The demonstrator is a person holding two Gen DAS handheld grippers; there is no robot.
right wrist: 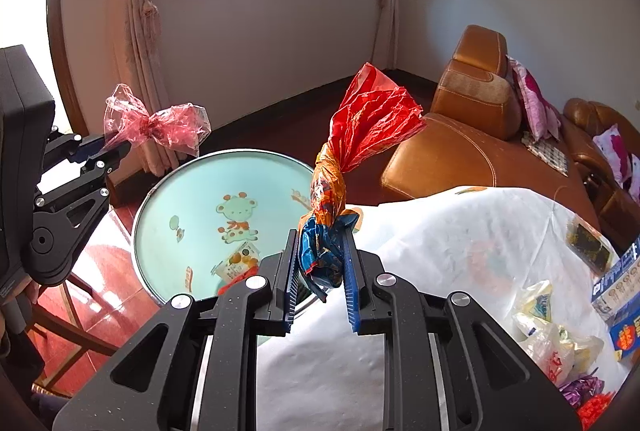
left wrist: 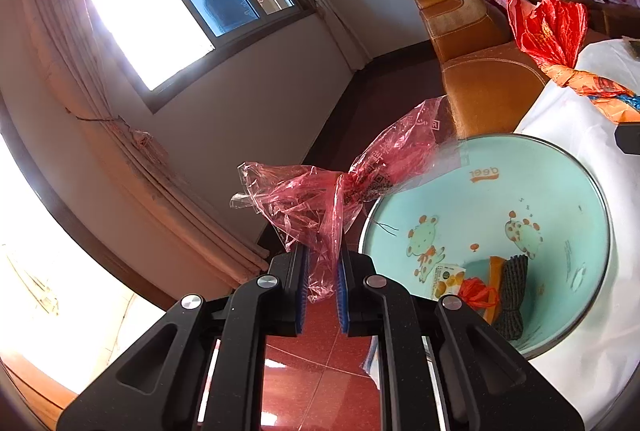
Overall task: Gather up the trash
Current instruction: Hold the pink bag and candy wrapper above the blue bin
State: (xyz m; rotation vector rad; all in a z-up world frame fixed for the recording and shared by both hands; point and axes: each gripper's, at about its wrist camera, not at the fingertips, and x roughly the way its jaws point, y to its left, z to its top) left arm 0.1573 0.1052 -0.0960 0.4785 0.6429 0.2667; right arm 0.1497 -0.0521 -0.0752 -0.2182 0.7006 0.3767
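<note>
My left gripper (left wrist: 323, 265) is shut on a knotted, see-through pink plastic bag (left wrist: 340, 191), held up just left of the pale green basin (left wrist: 552, 167). In the right wrist view the same pink bag (right wrist: 156, 127) sticks out of the left gripper (right wrist: 114, 147) above the basin's far left rim. My right gripper (right wrist: 322, 263) is shut on a twisted red, orange and blue wrapper (right wrist: 360, 135), held over the basin (right wrist: 192, 191) at its right rim. That wrapper (left wrist: 548, 27) shows at the upper right in the left wrist view. Several scraps (left wrist: 492, 291) lie inside the basin.
A white-covered table (right wrist: 440, 271) fills the lower right, with plastic bags (right wrist: 548, 331), a dark packet (right wrist: 588, 243) and boxes (right wrist: 620, 279) on it. Brown leather sofas (right wrist: 472, 135) with pink cushions stand behind. The floor (left wrist: 312, 371) is red tile; a curtain (right wrist: 136, 31) hangs by the window.
</note>
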